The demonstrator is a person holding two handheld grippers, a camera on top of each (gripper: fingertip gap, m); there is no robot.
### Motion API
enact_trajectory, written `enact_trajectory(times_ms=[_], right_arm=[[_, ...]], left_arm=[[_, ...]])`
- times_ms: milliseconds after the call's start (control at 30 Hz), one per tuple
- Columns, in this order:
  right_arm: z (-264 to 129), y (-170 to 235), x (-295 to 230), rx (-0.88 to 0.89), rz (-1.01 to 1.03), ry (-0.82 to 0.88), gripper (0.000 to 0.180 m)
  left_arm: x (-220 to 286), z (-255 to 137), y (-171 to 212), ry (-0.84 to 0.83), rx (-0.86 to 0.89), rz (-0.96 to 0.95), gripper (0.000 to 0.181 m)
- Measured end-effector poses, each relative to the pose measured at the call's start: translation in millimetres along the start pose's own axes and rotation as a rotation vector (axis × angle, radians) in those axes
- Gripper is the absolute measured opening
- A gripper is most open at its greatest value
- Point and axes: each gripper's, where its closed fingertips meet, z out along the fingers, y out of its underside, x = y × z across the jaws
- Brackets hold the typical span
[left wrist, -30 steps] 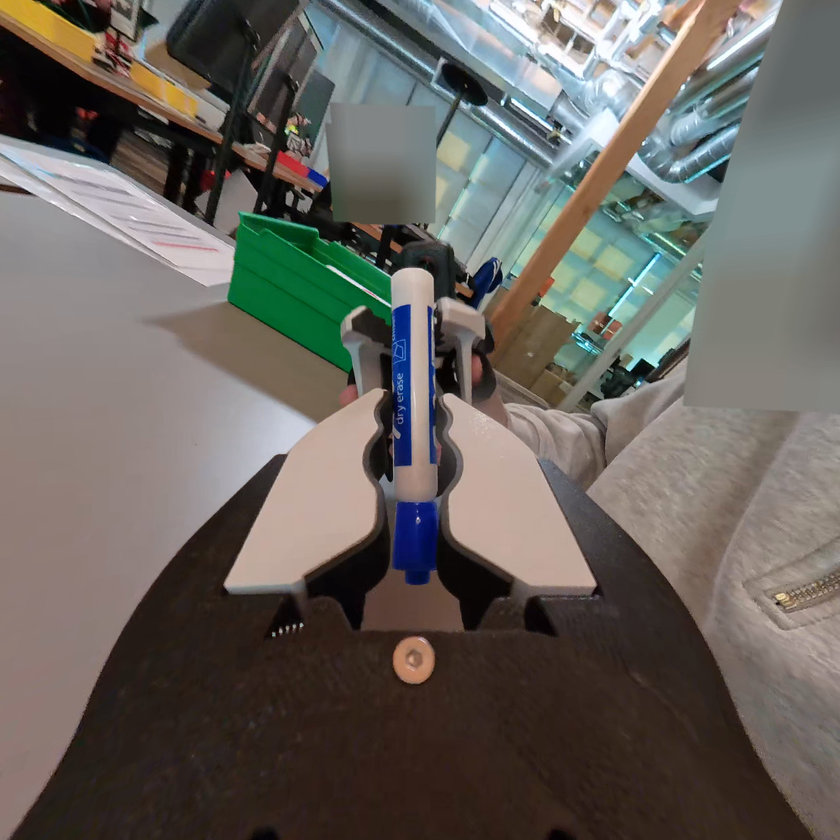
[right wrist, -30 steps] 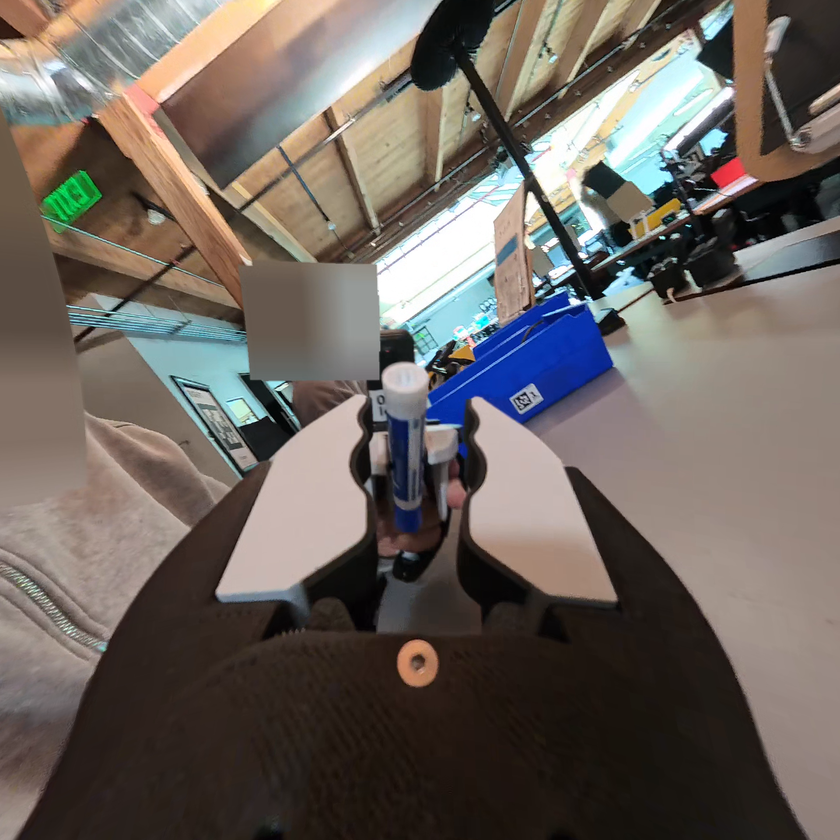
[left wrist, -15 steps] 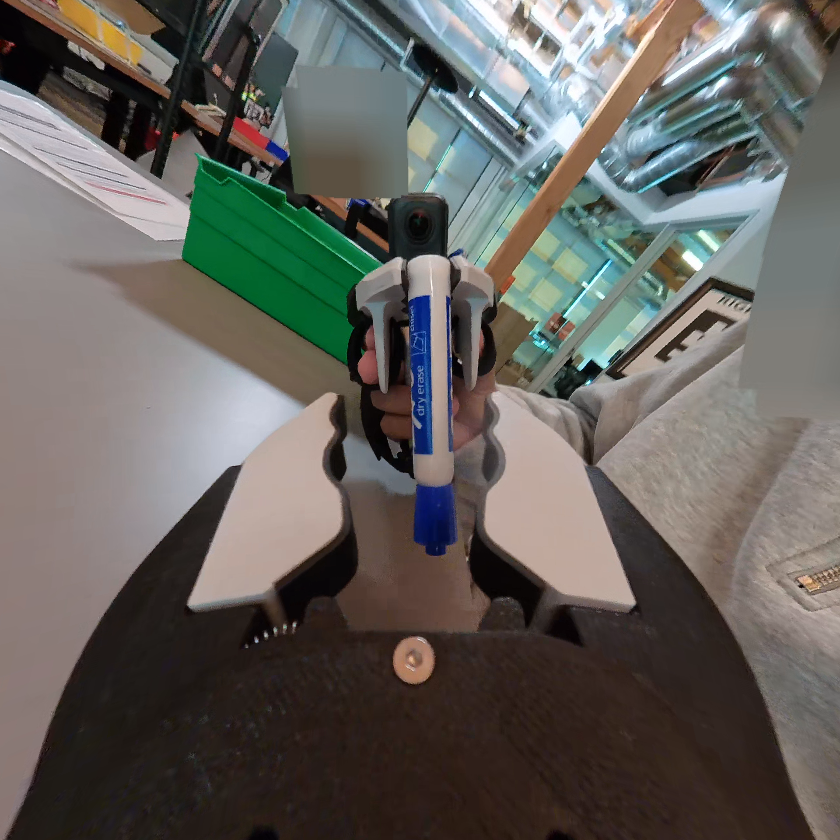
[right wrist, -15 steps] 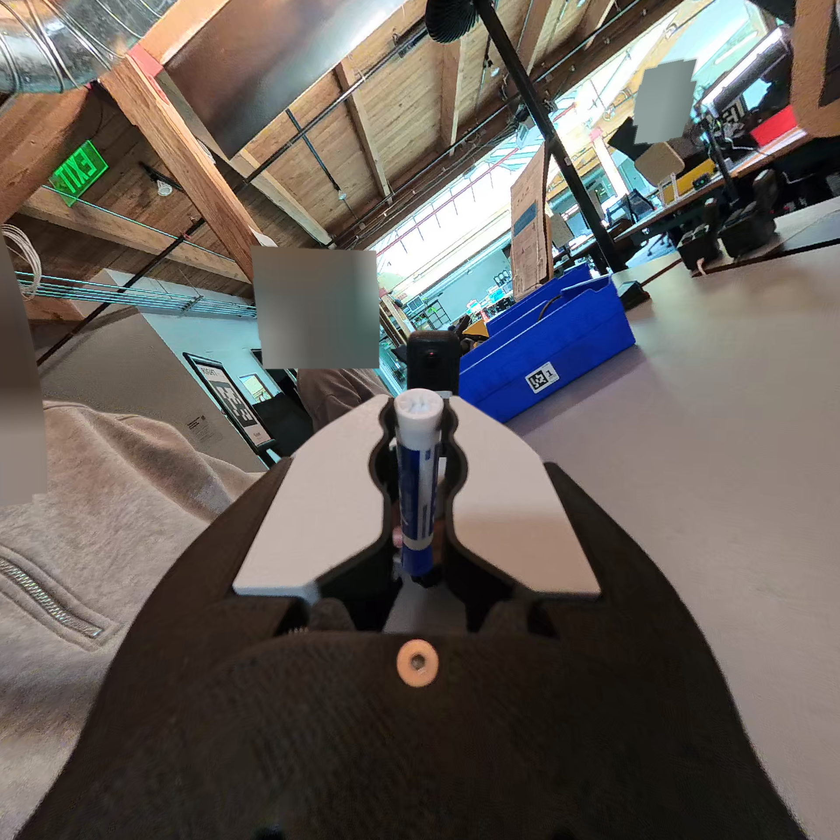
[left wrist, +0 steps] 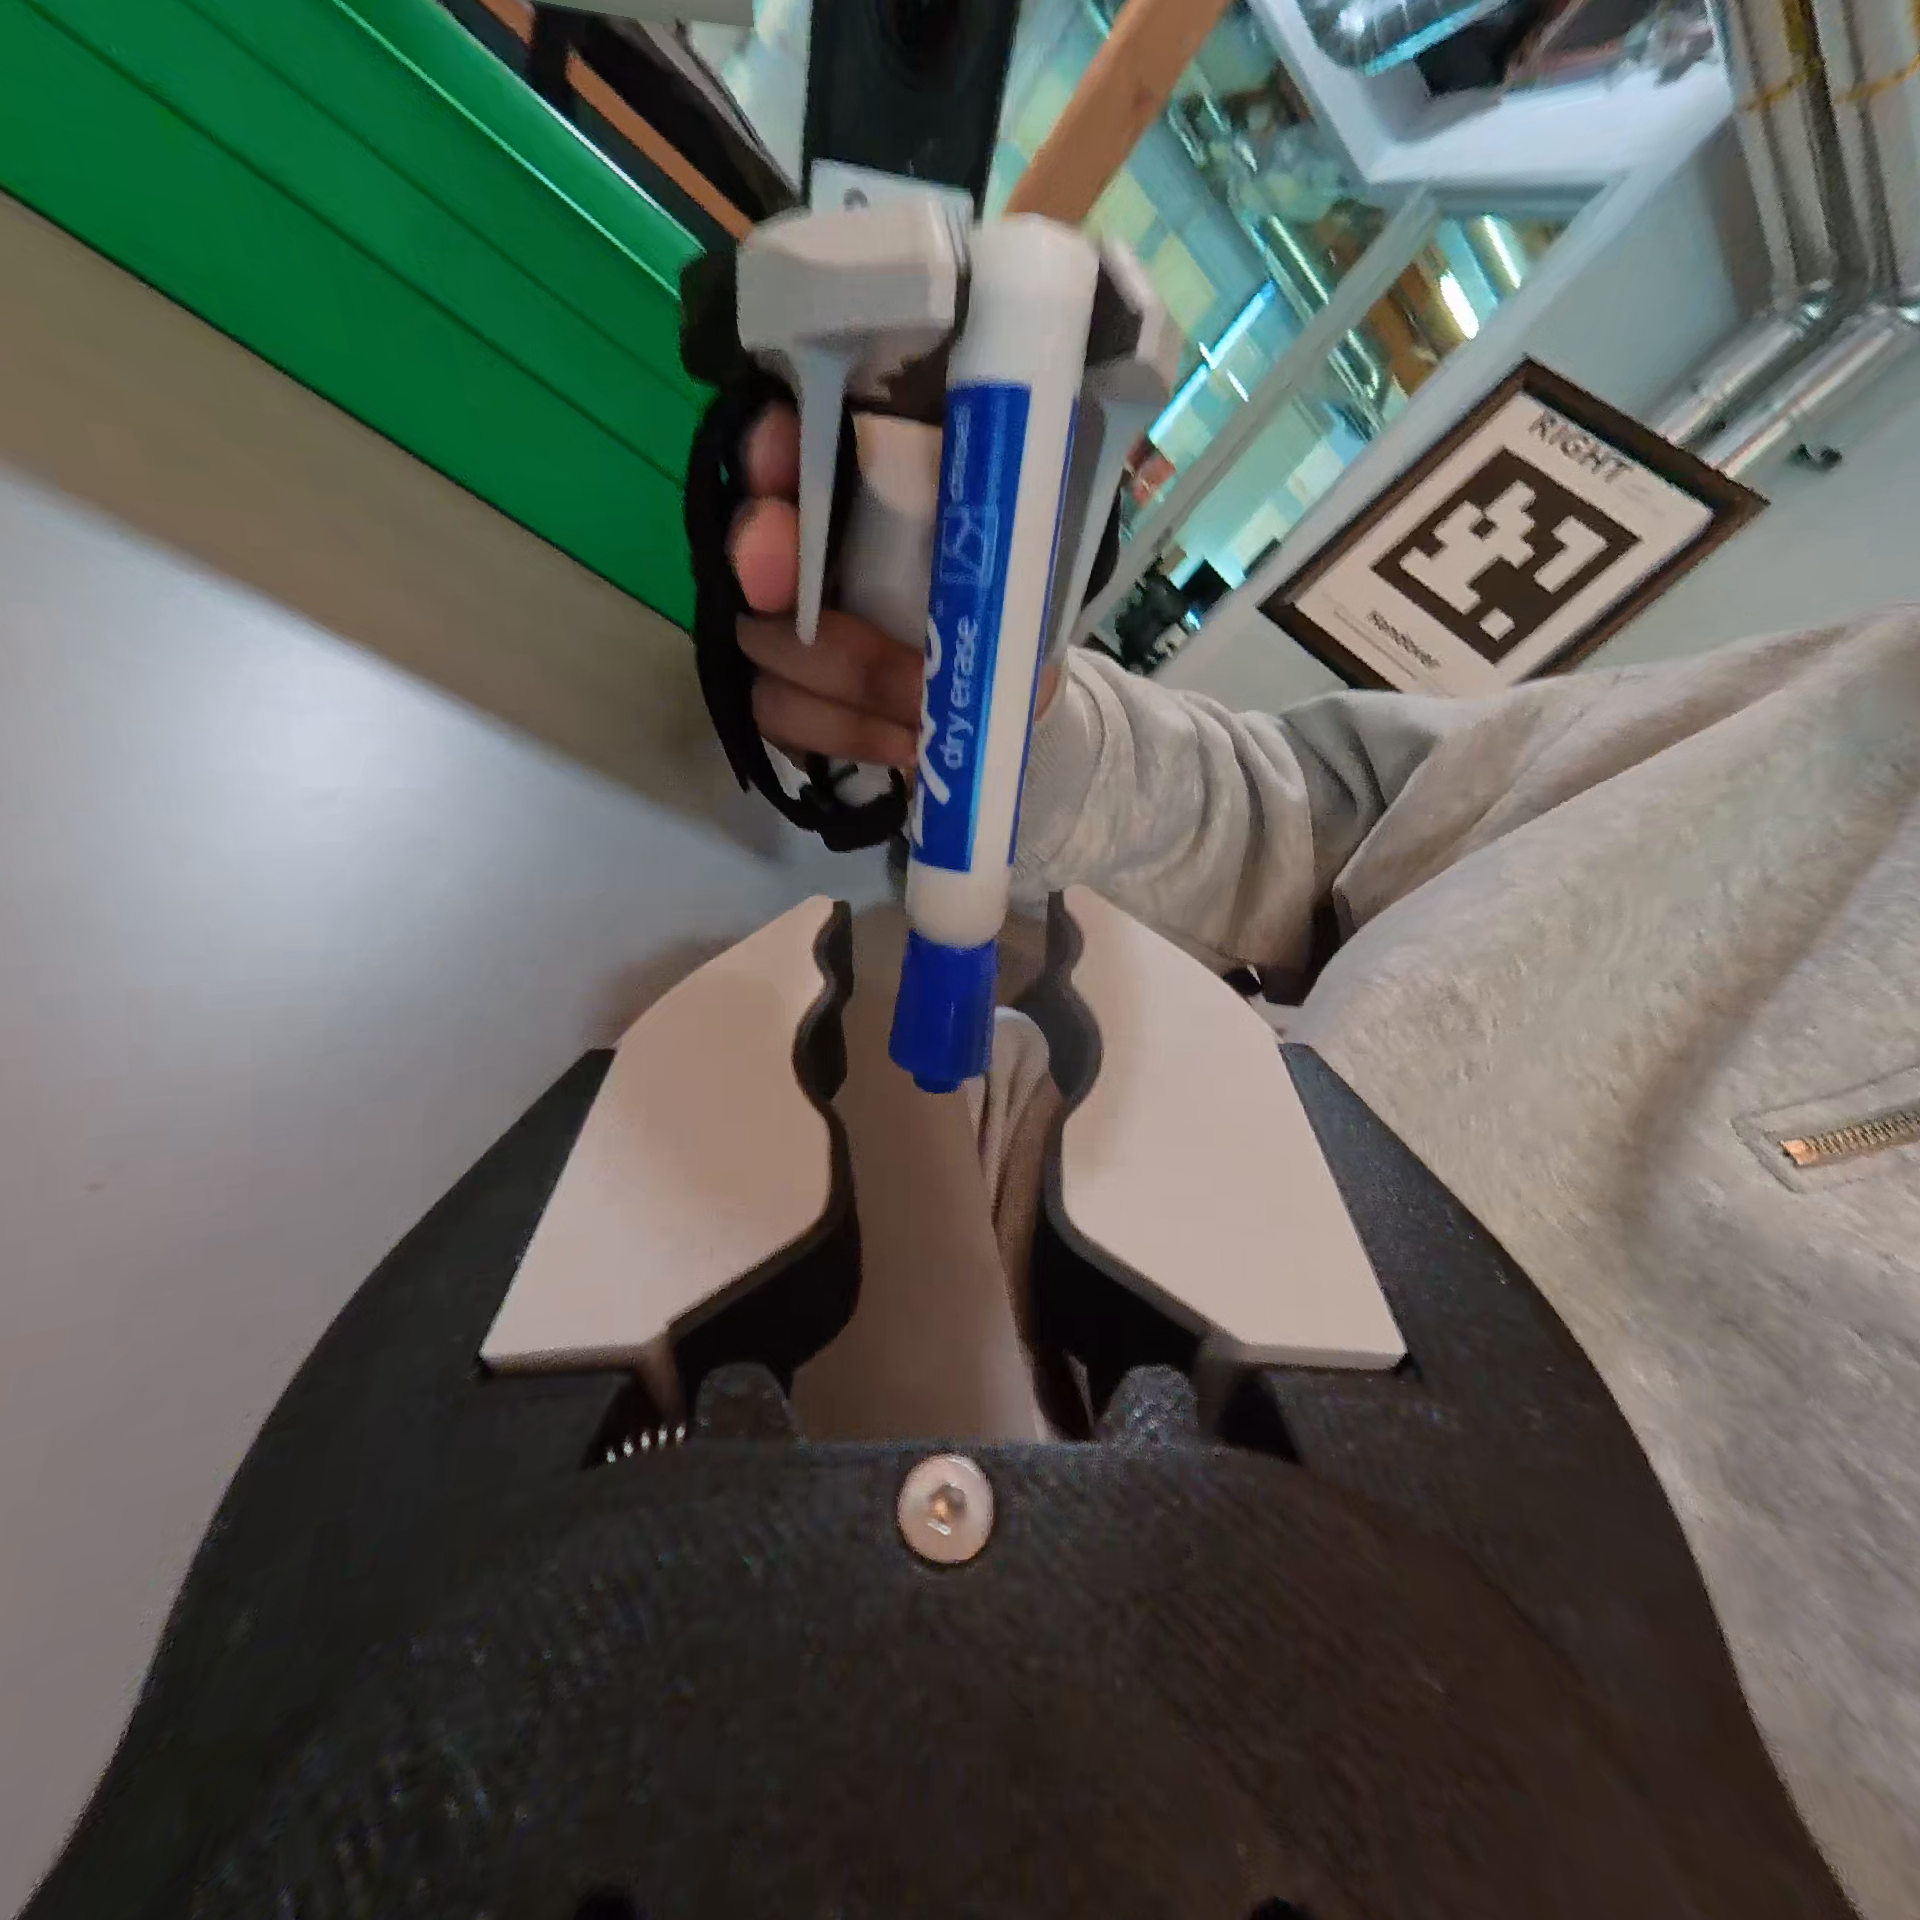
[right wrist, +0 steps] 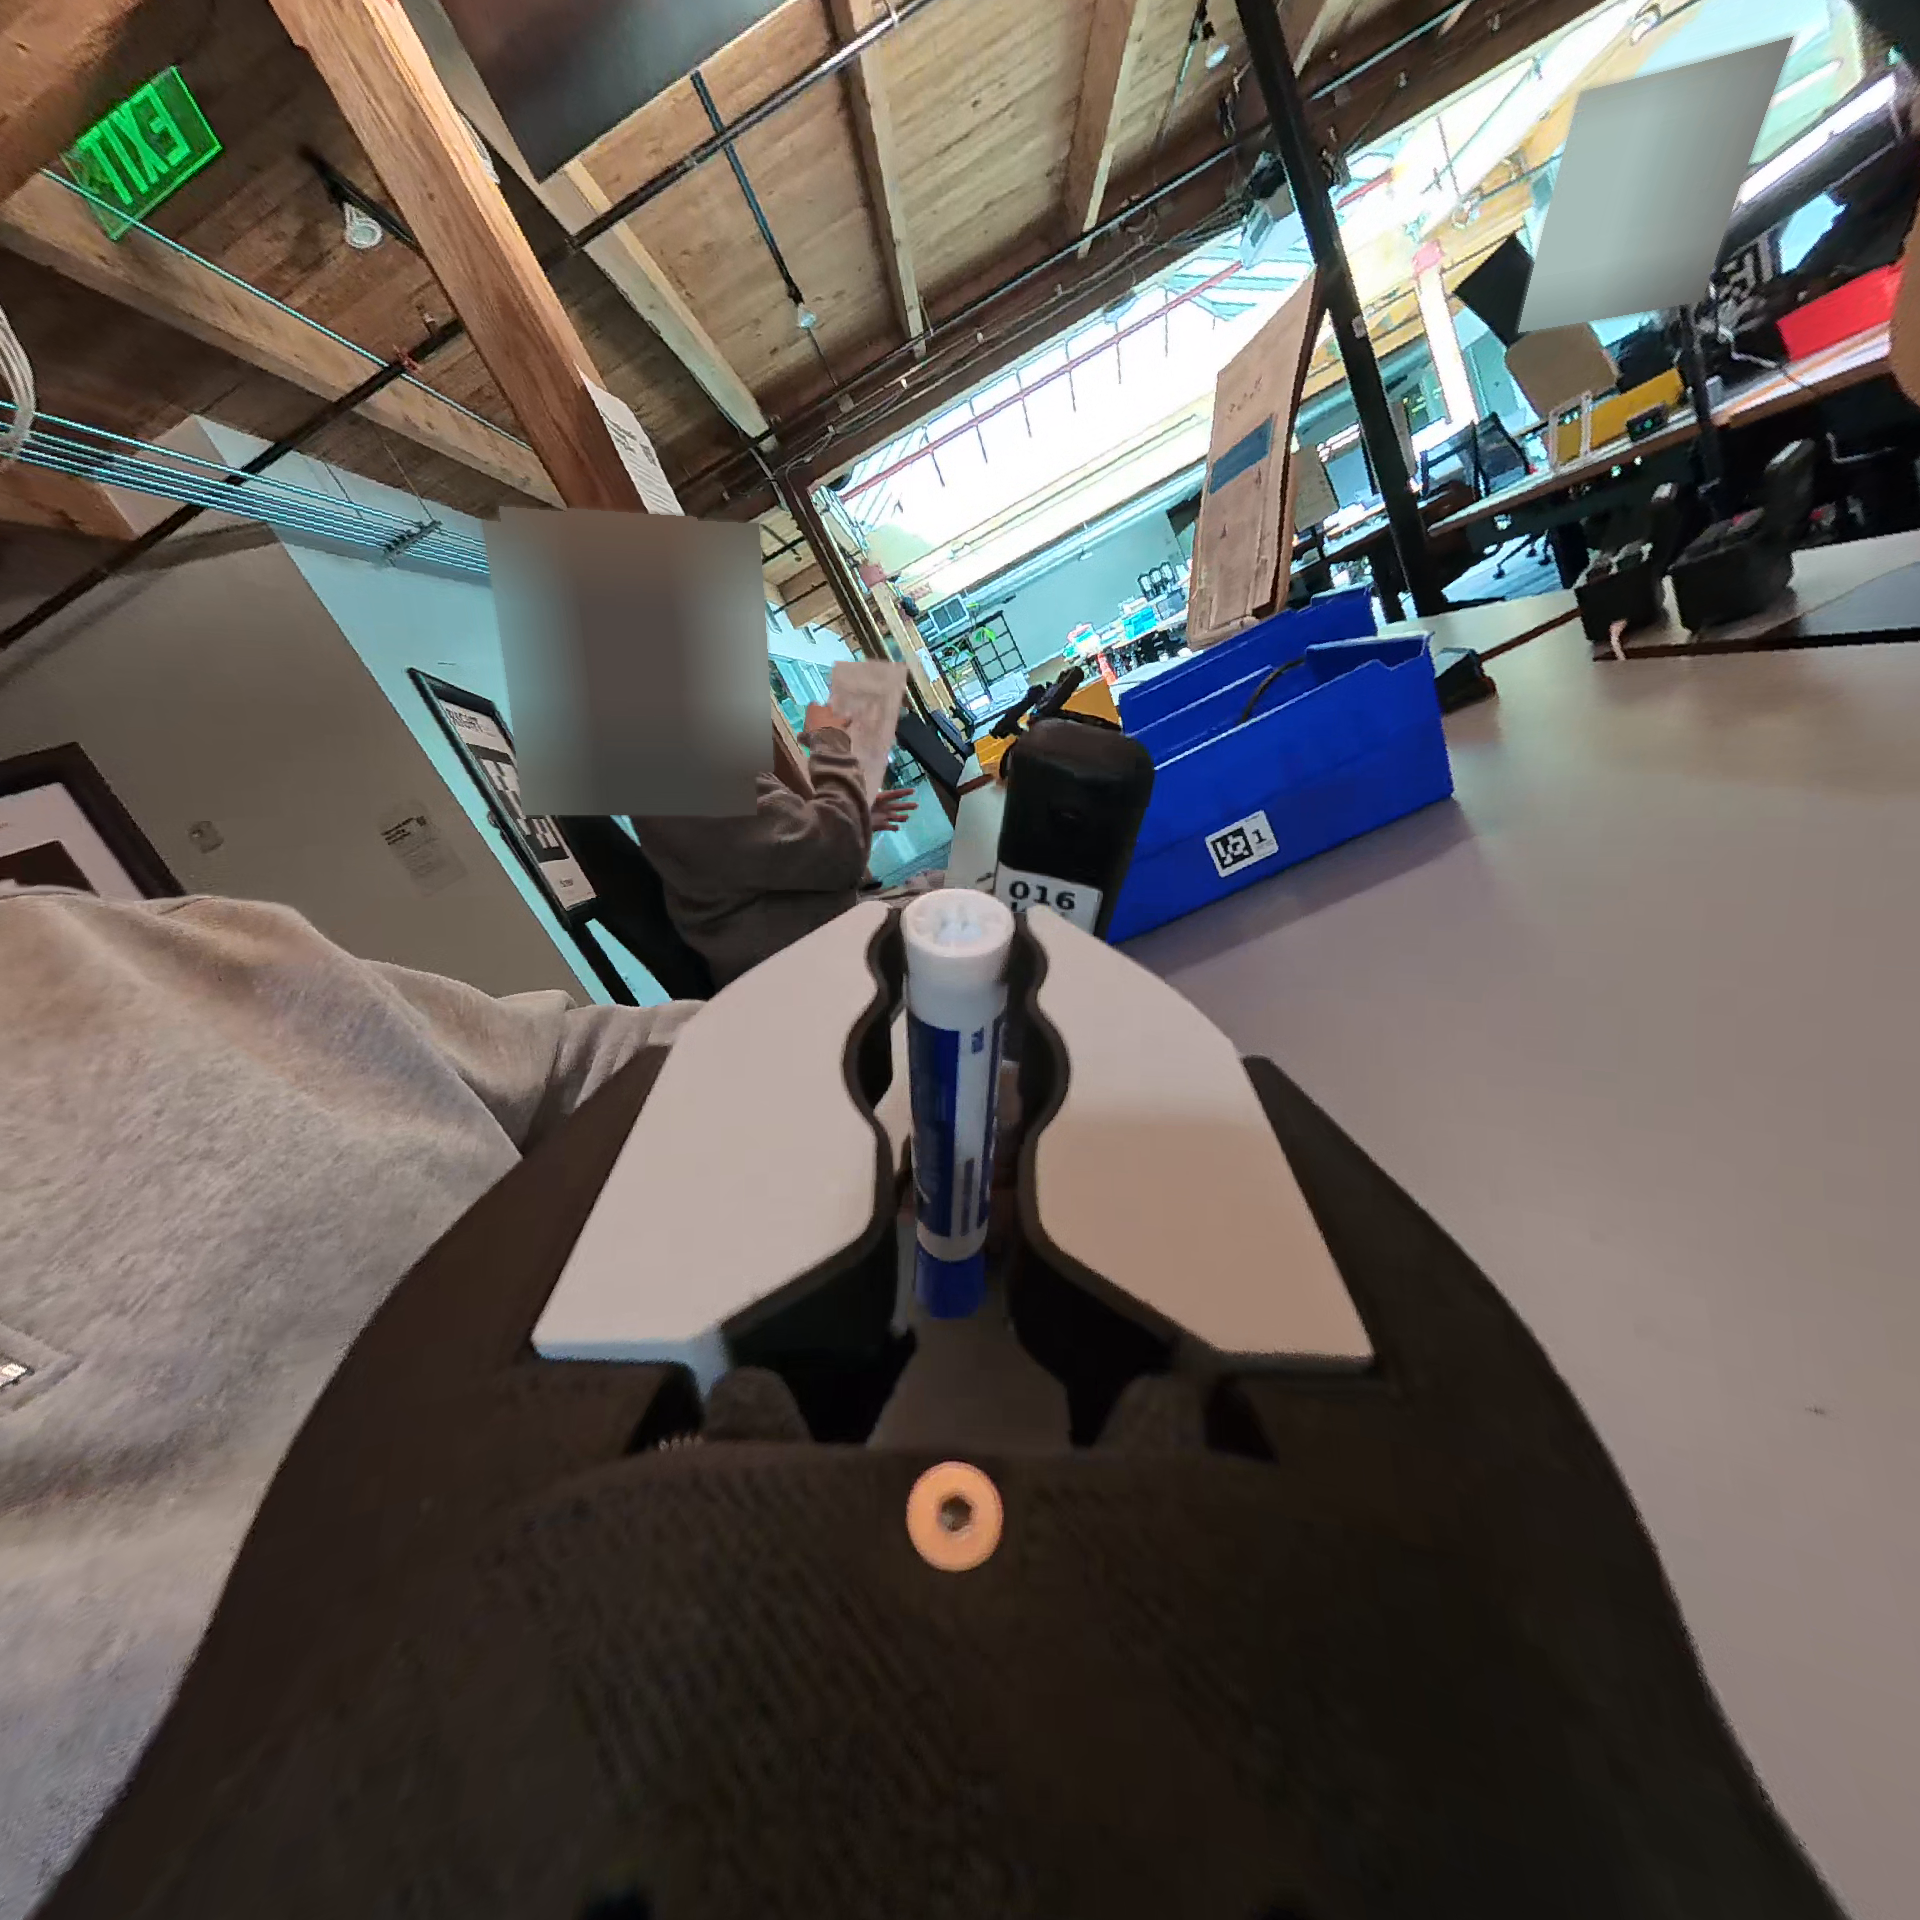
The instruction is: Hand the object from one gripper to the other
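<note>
Two claws facing each other, left claw (left wrist: 940, 1029) spread, marker (left wrist: 992, 613) pinched upright by the right claw (left wrist: 971, 301) just beyond it, blue cap down, green bin (left wrist: 343, 239) behind; right claw (right wrist: 956, 997) pressed onto marker (right wrist: 954, 1101), blue bin (right wrist: 1299, 769) on grey table (right wrist: 1610, 1039).

The worktop (right wrist: 1610, 1039) is a plain pale grey surface that spreads to the right of the right tongs (right wrist: 954, 966) and to the left of the left tongs (left wrist: 940, 935). A blue storage bin (right wrist: 1299, 769) with a small white tag on its front wall stands on it ahead and right of the right tongs, a dark cable resting inside. Farther right lies a thin dark board (right wrist: 1766, 634) carrying two small black devices (right wrist: 1683, 571). In the left wrist view a green bin (left wrist: 343, 281) sits on the worktop ahead and left of the left tongs
</note>
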Motion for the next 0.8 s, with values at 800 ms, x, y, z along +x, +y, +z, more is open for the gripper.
enact_trajectory(times_ms=[800], right_arm=[[41.4, 11.8, 5.9, 0.039, 0.003, -0.087, 0.047]], left_arm=[[2.3, -41.5, -25.8, -0.161, 0.291, 0.117, 0.020]])
